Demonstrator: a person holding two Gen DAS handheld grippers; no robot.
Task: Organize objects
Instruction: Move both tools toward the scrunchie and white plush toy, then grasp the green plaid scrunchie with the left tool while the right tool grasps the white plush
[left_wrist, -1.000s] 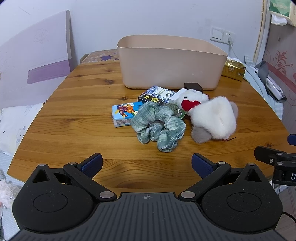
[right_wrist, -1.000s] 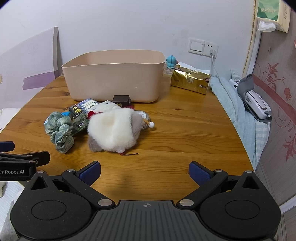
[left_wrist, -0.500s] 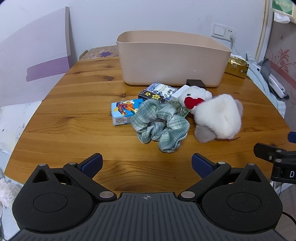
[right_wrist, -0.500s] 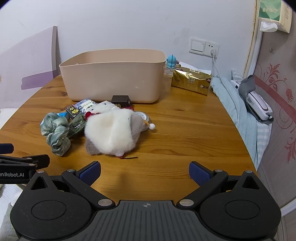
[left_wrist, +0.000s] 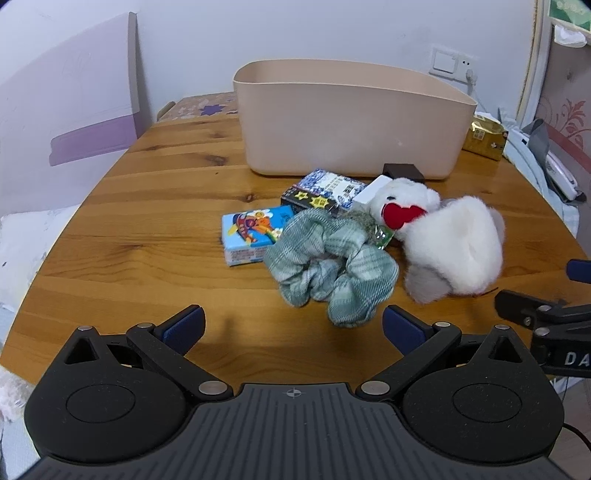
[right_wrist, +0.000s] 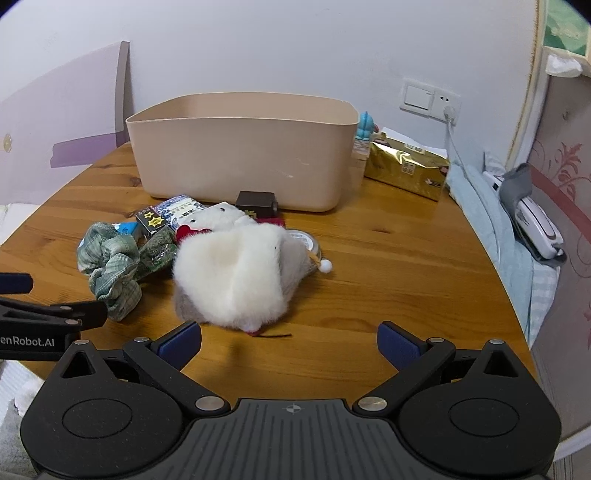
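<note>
A pile lies on the round wooden table (left_wrist: 147, 236) in front of a beige plastic bin (left_wrist: 351, 118) (right_wrist: 240, 147). It holds a white plush toy (left_wrist: 454, 243) (right_wrist: 236, 273) with a red patch, a green plaid scrunchie (left_wrist: 332, 266) (right_wrist: 110, 266), a blue cartoon box (left_wrist: 251, 232), a black starred box (left_wrist: 317, 192) (right_wrist: 155, 218) and a small dark box (right_wrist: 256, 203). My left gripper (left_wrist: 293, 325) is open, low over the table just before the scrunchie. My right gripper (right_wrist: 290, 338) is open, close to the plush toy's near side.
A gold packet (right_wrist: 406, 170) and a small blue figure (right_wrist: 365, 125) sit right of the bin. Bedding with a white device (right_wrist: 535, 225) borders the table's right edge. A lilac board (left_wrist: 74, 110) leans at the left. A wall socket (right_wrist: 432, 101) has a cable plugged in.
Both grippers have moved forward and lower toward the pile, which looks larger now. Both stay open, and the objects have not moved.
</note>
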